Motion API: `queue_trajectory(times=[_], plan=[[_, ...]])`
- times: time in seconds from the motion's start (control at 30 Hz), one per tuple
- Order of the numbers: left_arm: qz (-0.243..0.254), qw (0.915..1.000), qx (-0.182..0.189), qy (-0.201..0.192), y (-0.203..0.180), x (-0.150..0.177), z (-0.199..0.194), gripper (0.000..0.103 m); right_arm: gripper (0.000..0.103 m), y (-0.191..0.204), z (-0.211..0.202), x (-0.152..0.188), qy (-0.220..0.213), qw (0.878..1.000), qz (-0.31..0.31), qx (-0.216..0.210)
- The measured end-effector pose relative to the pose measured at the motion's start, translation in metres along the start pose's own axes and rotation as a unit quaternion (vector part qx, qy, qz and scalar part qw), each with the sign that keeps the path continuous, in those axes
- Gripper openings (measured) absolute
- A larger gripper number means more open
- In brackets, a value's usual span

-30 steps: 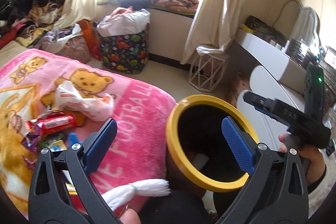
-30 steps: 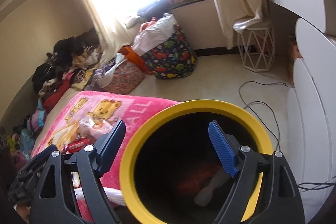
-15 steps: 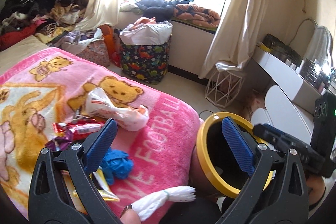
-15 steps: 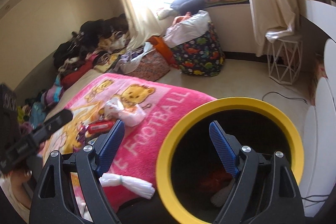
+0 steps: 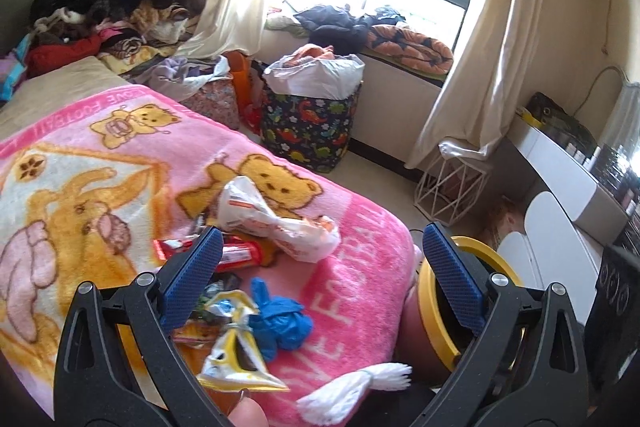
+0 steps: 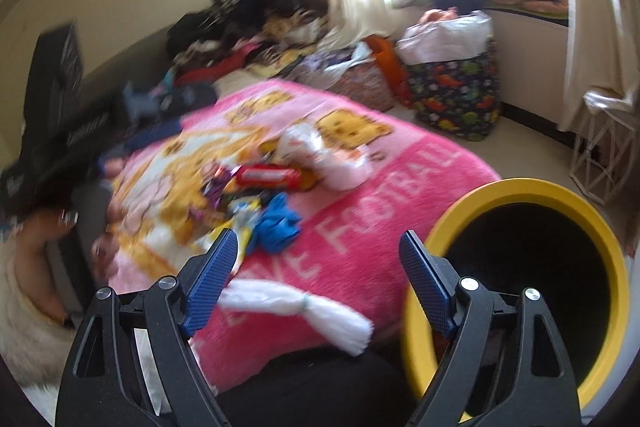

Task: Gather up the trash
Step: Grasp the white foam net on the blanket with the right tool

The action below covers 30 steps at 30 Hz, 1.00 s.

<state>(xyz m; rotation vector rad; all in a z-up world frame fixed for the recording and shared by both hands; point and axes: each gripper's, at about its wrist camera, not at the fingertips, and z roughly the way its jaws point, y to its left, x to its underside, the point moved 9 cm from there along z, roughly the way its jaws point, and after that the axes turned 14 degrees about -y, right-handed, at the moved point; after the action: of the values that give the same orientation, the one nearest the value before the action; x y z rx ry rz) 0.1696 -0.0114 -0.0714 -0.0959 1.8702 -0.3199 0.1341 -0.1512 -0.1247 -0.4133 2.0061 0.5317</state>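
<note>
While both claws gape empty, wrappers (image 5: 236, 343) litter pink blanket (image 5: 360, 307)

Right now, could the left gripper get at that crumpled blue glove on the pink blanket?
Probably yes: the left gripper is open and empty, and the crumpled blue glove lies uncovered just ahead on the pink blanket, beside a yellow wrapper.

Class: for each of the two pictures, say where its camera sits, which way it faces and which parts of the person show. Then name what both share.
Left wrist: on the left gripper, facing down over the pink blanket and its trash; a fingertip shows.
Right wrist: on the right gripper, facing the blanket corner and yellow-rimmed bin; a hand and sleeve show.
Shared: blanket, bin, blue glove, white bag.
</note>
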Motion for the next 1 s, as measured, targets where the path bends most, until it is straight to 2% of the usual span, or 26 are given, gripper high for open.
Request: queue_trajectory(times=[0.17, 0.37, 0.73, 0.87, 1.0], plan=[[-0.004, 0.9999, -0.015, 0.008, 0.023, 0.005, -0.003, 0.092, 0.081, 0.025, 0.016, 0.028, 0.052, 0.997, -0.049, -0.022], [0.000, 0.9988, -0.038, 0.030, 0.054, 0.022, -0.003, 0.092, 0.082, 0.044, 0.038, 0.061, 0.108, 0.988, -0.107, -0.029], [-0.023, 0.9937, -0.084, 0.071, 0.114, 0.050, 0.004, 0.092, 0.081, 0.044, 0.080, 0.090, 0.172, 0.973, -0.150, -0.037], [-0.028, 0.9923, -0.091, 0.080, 0.124, 0.059, 0.012, 0.092, 0.065, 0.039, 0.092, 0.100, 0.196, 0.968, -0.150, -0.036], [-0.028, 0.9907, -0.095, 0.092, 0.133, 0.068, 0.022, 0.092, 0.050, 0.034, 0.100, 0.101, 0.199, 0.971, -0.130, -0.037]])
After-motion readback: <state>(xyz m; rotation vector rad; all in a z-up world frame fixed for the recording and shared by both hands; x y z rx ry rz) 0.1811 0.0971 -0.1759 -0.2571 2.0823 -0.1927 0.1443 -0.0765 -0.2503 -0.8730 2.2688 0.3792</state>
